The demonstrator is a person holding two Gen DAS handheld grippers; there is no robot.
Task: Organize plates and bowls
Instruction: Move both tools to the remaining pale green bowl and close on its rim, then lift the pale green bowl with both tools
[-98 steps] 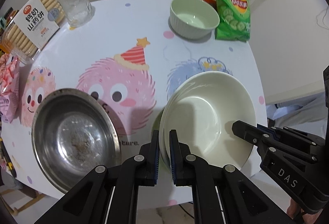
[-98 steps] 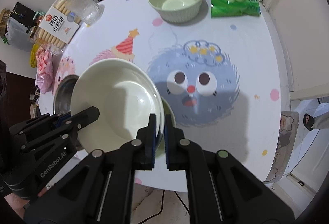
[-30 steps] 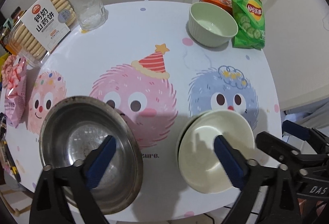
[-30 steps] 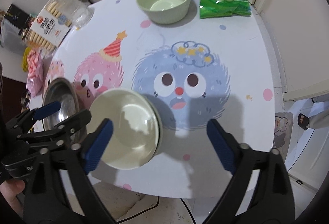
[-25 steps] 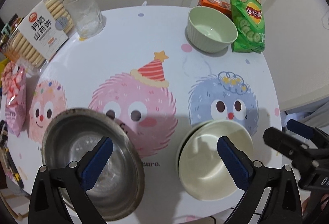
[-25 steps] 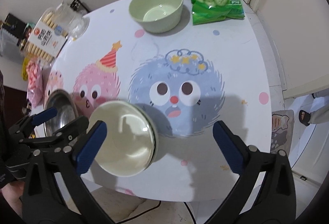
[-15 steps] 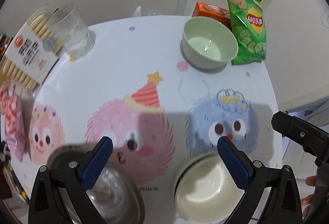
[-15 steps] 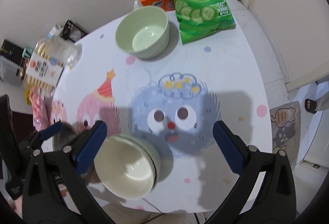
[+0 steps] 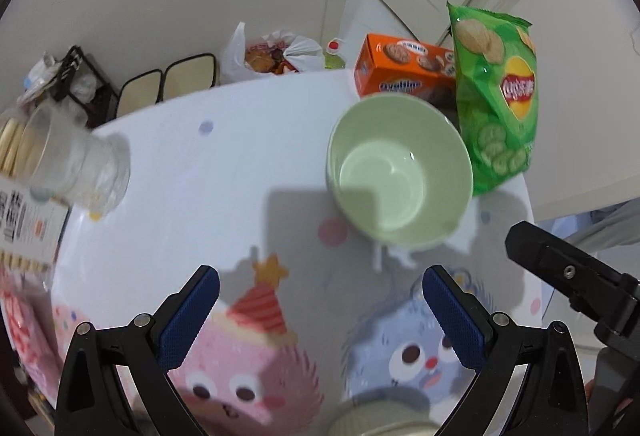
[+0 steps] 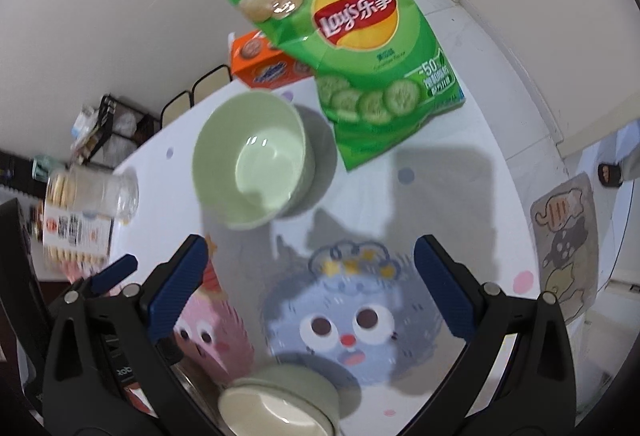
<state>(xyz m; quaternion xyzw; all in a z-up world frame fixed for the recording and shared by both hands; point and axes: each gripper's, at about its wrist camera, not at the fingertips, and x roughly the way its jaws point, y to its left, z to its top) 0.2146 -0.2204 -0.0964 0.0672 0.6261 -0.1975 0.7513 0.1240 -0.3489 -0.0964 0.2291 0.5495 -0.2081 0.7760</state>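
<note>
- round white bench (image 9: 240, 171), glossy, printed with furry cartoon faces.
- crinkly green chip bag (image 10: 360, 47) at 1 o'clock.
- smooth pale-green bowl (image 9: 398, 169) at 12 o'clock; stacked cream bowls (image 10: 276, 402) at 6.
- left gripper (image 9: 320, 320), right gripper (image 10: 310, 290): jaws wide apart, empty.

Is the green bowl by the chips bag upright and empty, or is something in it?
Upright and empty: the green bowl sits rim-up on the table, its bare glossy bottom fully visible in both views.
</note>
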